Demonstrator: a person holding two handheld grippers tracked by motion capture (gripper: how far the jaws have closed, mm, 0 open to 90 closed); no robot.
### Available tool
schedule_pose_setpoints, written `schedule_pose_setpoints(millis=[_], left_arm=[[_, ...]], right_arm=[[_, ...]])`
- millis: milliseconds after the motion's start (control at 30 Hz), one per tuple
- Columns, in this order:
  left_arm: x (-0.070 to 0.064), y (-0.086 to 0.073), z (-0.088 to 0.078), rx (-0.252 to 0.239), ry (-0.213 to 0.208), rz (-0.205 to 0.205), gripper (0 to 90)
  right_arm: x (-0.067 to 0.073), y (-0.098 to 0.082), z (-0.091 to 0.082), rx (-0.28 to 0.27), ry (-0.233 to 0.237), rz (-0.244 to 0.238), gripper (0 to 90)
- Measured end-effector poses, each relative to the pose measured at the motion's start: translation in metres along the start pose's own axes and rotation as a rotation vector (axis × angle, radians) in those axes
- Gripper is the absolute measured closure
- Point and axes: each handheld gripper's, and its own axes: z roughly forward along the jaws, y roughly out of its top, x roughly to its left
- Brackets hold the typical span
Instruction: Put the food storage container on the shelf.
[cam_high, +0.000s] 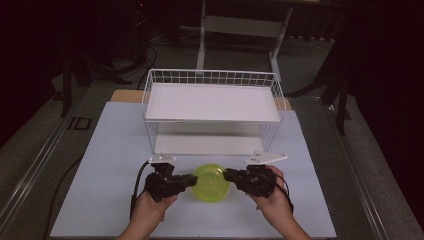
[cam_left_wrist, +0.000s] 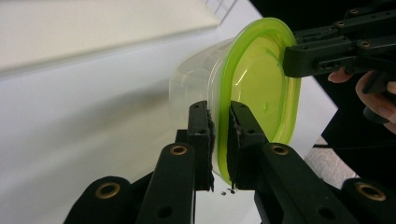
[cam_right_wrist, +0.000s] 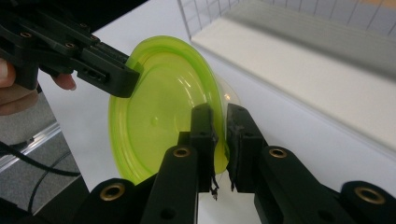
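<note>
Round clear plastic container (cam_left_wrist: 194, 86) with glossy translucent lime-green lid (cam_high: 211, 182), on matte white table (cam_high: 105, 150) before white wire rack (cam_high: 212, 107). Left gripper (cam_left_wrist: 219, 135) pinching lid's rim between black jaws; right gripper (cam_right_wrist: 218, 133) pinching opposite rim likewise, both at table's near edge.

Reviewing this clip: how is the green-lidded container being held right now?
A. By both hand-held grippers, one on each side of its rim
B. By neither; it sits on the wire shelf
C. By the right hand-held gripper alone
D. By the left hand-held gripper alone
A: the left hand-held gripper and the right hand-held gripper each pinch the container at opposite edges of its rim, in front of the wire shelf.
</note>
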Motion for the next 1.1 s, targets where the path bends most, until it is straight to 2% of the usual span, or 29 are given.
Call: schedule_pose_setpoints(millis=[200, 367, 467, 567, 667, 733, 900, 1100], left_arm=[[-0.004, 0.031, -0.013, -0.048, -0.02, -0.004, 81.6], [-0.01, 0.055, -0.023, -0.08, 0.001, 0.029, 81.6], [-0.012, 0.064, -0.026, -0.088, 0.006, 0.035, 81.6], [-0.014, 0.079, -0.03, -0.1, 0.019, 0.048, 81.6], [-0.016, 0.093, -0.035, -0.118, 0.025, 0.055, 81.6], [-0.016, 0.105, -0.037, -0.129, 0.02, 0.048, 81.6], [-0.017, 0.129, -0.04, -0.15, 0.038, 0.043, 81.6], [-0.011, 0.15, -0.038, -0.162, 0.052, 0.04, 81.6]], right_arm=[[-0.004, 0.032, -0.016, -0.045, -0.001, -0.01, 82.0], [-0.008, 0.057, -0.025, -0.062, -0.009, -0.018, 82.1], [-0.01, 0.066, -0.028, -0.066, -0.01, -0.024, 82.1], [-0.017, 0.085, -0.032, -0.081, -0.005, -0.022, 82.1], [-0.02, 0.094, -0.035, -0.096, -0.004, -0.024, 82.1], [-0.021, 0.102, -0.038, -0.103, -0.009, -0.033, 82.1], [-0.03, 0.13, -0.043, -0.11, -0.022, -0.033, 81.9], [-0.043, 0.15, -0.04, -0.116, -0.03, -0.05, 81.8]])
